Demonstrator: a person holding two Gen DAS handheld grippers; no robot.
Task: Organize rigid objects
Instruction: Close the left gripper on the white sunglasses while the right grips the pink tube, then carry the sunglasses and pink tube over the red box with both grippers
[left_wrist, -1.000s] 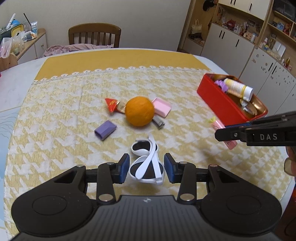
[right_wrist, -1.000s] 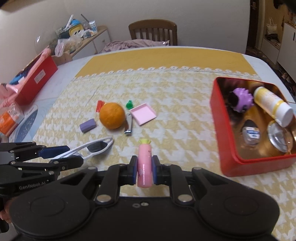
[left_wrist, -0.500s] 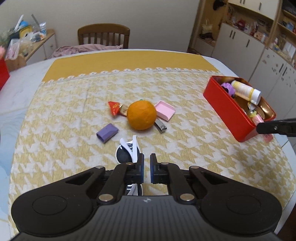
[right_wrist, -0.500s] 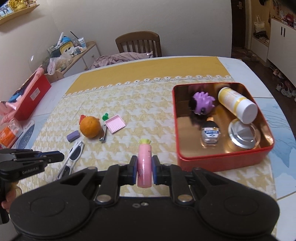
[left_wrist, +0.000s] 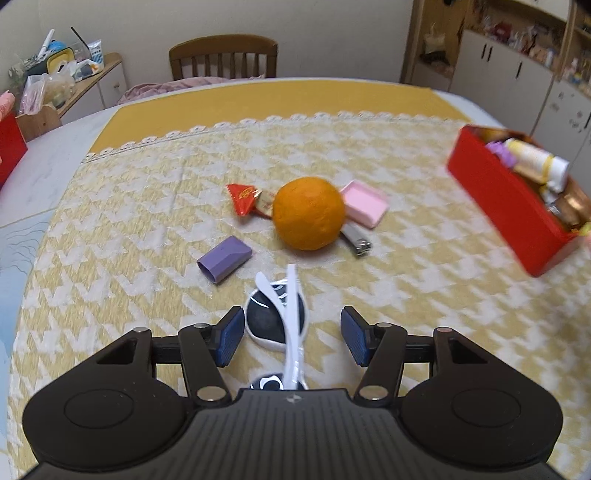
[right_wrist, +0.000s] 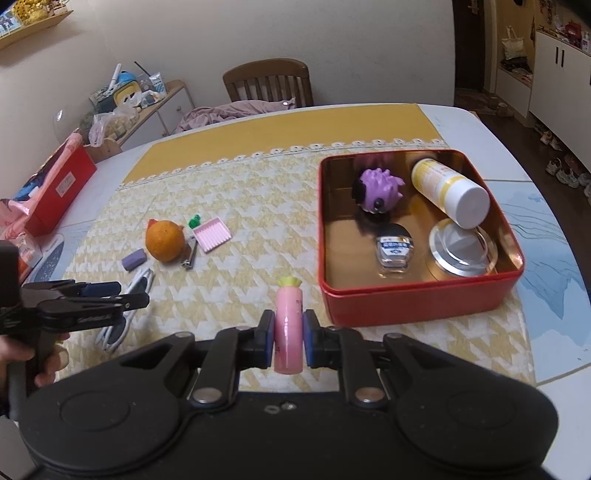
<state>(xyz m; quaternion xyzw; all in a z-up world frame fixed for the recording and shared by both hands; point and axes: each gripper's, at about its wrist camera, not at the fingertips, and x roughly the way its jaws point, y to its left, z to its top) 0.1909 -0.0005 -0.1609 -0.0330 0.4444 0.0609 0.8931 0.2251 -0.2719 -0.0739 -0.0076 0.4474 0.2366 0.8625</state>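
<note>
Two grippers — left gripper (left_wrist: 292, 336) spread wide around white sunglasses (left_wrist: 280, 317), right gripper (right_wrist: 289, 340) clamped on a pink tube (right_wrist: 288, 328).

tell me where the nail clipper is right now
The nail clipper lies on the tablecloth in the left wrist view, just right of the orange and in front of the pink tray; it touches neither gripper.

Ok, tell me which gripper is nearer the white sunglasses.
Left. The left gripper stands open astride the white sunglasses on the cloth. The right gripper is off to their right, shut on the pink tube near the red tin.
</note>
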